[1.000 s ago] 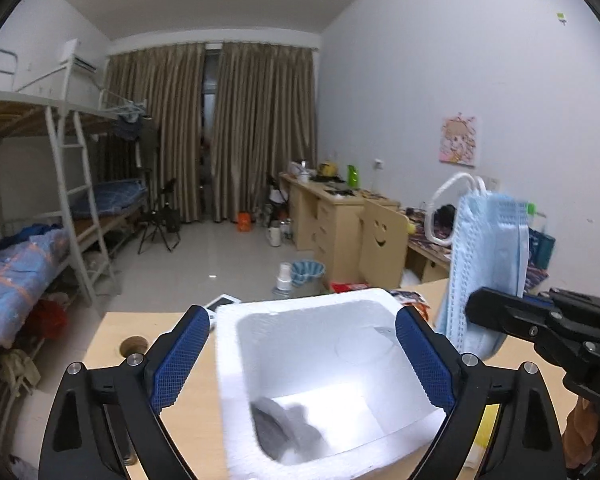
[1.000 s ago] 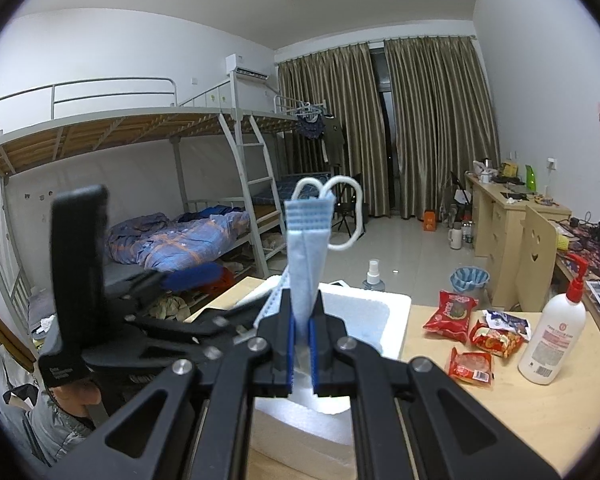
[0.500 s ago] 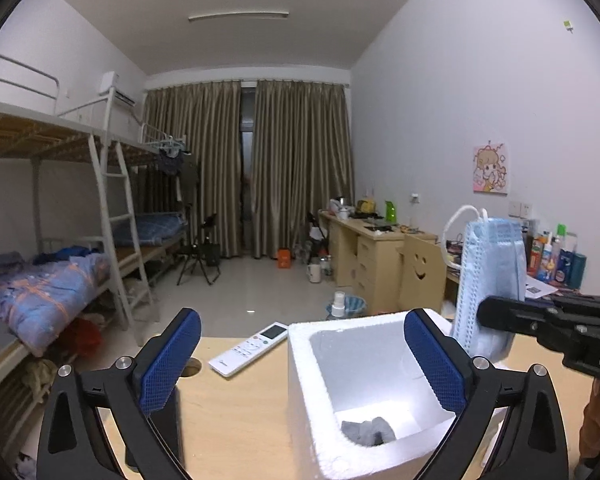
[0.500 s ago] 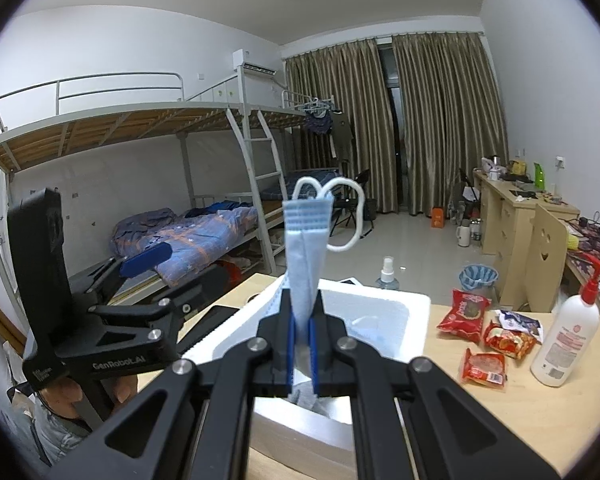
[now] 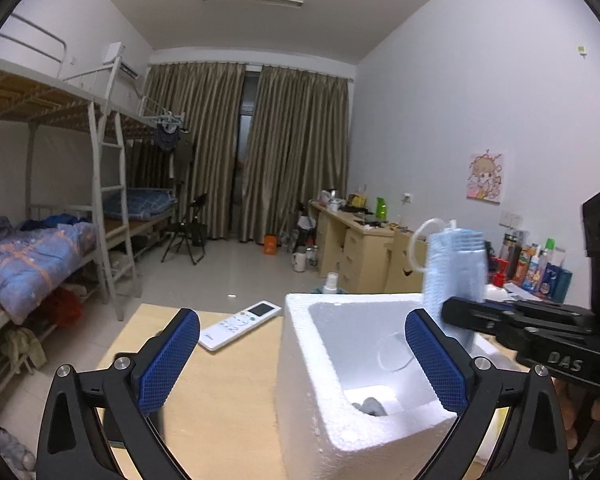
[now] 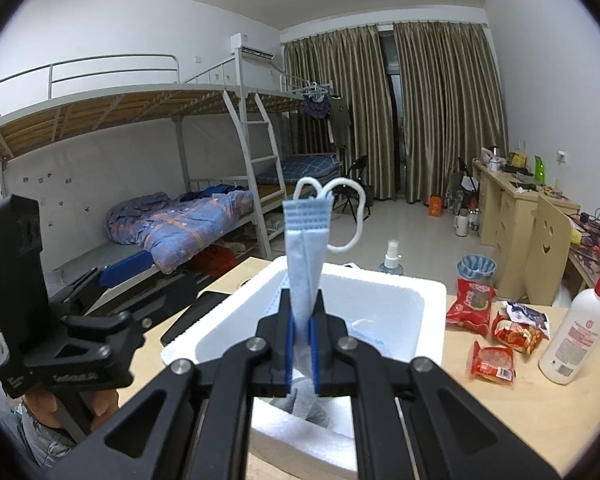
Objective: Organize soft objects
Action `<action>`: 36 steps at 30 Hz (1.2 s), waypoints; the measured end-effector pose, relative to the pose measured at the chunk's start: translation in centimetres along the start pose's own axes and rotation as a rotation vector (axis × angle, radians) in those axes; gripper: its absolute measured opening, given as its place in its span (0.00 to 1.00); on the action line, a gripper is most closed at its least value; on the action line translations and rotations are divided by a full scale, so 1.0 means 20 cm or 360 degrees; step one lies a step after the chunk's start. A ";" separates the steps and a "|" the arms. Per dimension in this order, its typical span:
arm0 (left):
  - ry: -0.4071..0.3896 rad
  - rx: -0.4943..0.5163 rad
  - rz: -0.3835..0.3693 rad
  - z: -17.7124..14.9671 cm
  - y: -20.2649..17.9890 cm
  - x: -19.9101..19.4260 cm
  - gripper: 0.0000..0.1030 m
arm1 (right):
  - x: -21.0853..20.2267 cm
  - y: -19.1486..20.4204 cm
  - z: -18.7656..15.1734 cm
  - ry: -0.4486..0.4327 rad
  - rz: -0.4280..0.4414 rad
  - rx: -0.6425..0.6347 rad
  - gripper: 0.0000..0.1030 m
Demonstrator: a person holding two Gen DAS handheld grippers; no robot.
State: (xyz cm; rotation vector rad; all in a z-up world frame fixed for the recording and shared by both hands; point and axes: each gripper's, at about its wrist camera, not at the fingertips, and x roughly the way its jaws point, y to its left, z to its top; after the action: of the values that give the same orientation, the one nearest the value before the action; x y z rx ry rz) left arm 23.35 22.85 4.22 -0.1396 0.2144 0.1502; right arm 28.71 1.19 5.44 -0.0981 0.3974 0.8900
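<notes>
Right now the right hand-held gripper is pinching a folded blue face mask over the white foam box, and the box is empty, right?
Not empty: a grey cloth lies in the foam box, shown in the left wrist view. The right hand-held gripper does pinch the mask over it.

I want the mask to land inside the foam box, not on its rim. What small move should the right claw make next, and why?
Probably lower the right claw a little, then open it. It is shut on the folded blue mask, held upright above the white foam box, whose opening lies right below. The left claw is open and holds nothing.
</notes>
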 end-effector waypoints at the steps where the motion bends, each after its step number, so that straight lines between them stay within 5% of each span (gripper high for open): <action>1: -0.0002 -0.0004 -0.0019 0.00 -0.01 0.00 1.00 | 0.01 -0.01 0.00 0.0005 0.0001 0.0013 0.15; 4: -0.0022 -0.0019 -0.0059 -0.02 -0.02 -0.02 1.00 | 0.01 -0.02 -0.01 0.0011 0.0002 0.0035 0.36; 10: -0.0006 -0.0065 -0.0105 -0.03 -0.01 -0.02 1.00 | 0.01 -0.02 -0.01 0.0024 0.0017 0.0064 0.58; 12: 0.0002 -0.0079 -0.0120 -0.03 0.00 -0.01 1.00 | 0.05 0.00 -0.02 0.0122 0.0024 0.0028 0.68; 36: 0.0011 -0.0086 -0.0111 -0.03 0.02 0.00 1.00 | -0.12 0.00 0.00 0.0027 -0.0055 0.0047 0.84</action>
State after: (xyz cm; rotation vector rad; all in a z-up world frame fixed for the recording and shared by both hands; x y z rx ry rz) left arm 23.13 23.17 3.64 -0.2011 0.2122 0.0860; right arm 27.29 -0.54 6.43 -0.0849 0.4237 0.8496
